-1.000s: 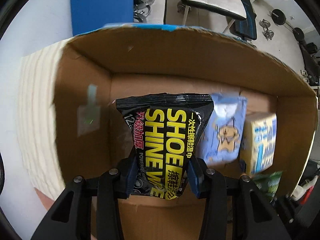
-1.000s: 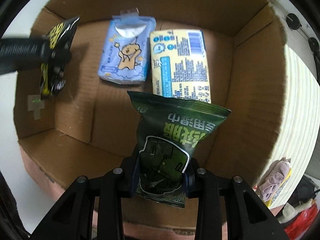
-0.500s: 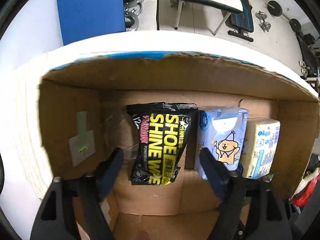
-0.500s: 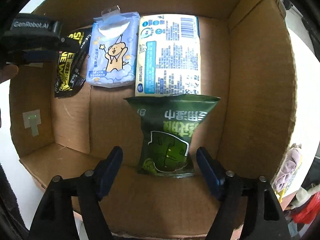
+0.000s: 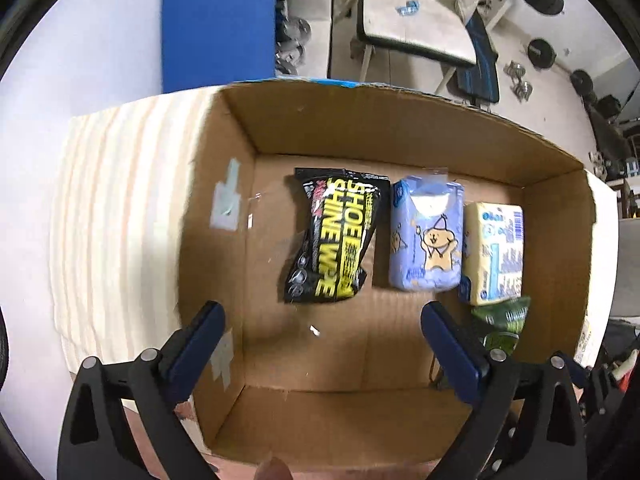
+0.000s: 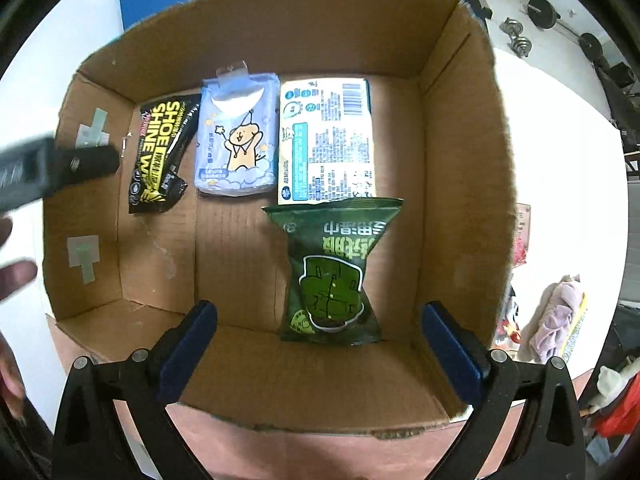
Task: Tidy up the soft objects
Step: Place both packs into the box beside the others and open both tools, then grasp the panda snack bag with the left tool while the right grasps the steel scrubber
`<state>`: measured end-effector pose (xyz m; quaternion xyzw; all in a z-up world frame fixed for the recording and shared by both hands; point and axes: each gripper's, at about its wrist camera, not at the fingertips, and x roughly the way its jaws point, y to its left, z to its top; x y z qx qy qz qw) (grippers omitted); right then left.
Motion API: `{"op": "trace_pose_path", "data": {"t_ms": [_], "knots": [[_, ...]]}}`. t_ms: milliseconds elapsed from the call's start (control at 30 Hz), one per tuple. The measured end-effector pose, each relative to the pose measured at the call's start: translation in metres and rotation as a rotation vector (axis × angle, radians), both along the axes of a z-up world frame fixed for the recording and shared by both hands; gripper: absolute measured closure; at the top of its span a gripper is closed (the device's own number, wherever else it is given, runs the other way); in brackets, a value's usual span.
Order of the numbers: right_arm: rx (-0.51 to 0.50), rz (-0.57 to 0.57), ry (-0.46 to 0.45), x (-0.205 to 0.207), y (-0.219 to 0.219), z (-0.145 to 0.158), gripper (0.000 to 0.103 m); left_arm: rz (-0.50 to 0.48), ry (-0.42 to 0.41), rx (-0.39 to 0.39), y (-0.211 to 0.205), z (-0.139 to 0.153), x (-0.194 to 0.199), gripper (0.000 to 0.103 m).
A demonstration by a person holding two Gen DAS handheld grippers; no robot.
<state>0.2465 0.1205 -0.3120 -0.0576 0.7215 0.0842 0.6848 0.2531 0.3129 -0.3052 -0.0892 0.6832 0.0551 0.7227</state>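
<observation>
the cardboard box (image 6: 460,152) sits open on a white table (image 6: 560,160). on its floor a yellow tissue pack (image 6: 326,140), a blue cartoon pack (image 6: 238,140) and a black shoe shine pack (image 6: 160,156) lie side by side; a green pack (image 6: 334,272) lies nearer, overlapping the yellow pack's near edge. the left gripper (image 5: 322,344) and the right gripper (image 6: 318,342) hover above the box, jaws opening with nothing gripped.

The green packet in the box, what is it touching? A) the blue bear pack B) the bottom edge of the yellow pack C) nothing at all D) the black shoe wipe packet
B: in the right wrist view the green packet's top edge overlaps the bottom of the yellow pack, well apart from the other packs.
</observation>
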Motion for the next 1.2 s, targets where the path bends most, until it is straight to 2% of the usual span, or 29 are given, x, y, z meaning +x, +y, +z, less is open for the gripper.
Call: {"op": "trace_pose_path", "data": {"t_ms": [67,233,300,500,767,1000,1133,1200], "knots": [[0.006,0.01,-0.019,-0.006,0.0,0.007,0.0,0.019,-0.059,0.03,0.001,0.014,-0.018,0.002],[0.009,0.022,-0.082,-0.024,-0.01,0.03,0.0,0.043,-0.137,0.044,-0.002,0.038,-0.053,0.002],[0.019,0.02,-0.106,-0.038,-0.005,0.027,0.0,0.038,-0.167,0.069,-0.009,0.051,-0.069,0.002],[0.057,0.022,-0.183,-0.066,-0.017,0.063,0.0,0.025,-0.242,0.125,-0.029,0.085,-0.104,0.002],[0.1,0.017,-0.274,-0.098,-0.036,0.11,0.0,0.031,-0.294,0.108,-0.042,0.118,-0.144,0.002],[0.172,-0.013,-0.289,-0.104,-0.057,0.132,0.0,0.025,-0.305,0.104,-0.06,0.135,-0.152,0.002],[0.205,-0.094,-0.302,-0.102,-0.1,0.145,0.0,-0.014,-0.325,0.07,-0.097,0.153,-0.143,0.003],[0.197,-0.151,-0.312,-0.1,-0.132,0.15,0.0,-0.067,-0.346,0.049,-0.129,0.16,-0.132,0.002]]}}
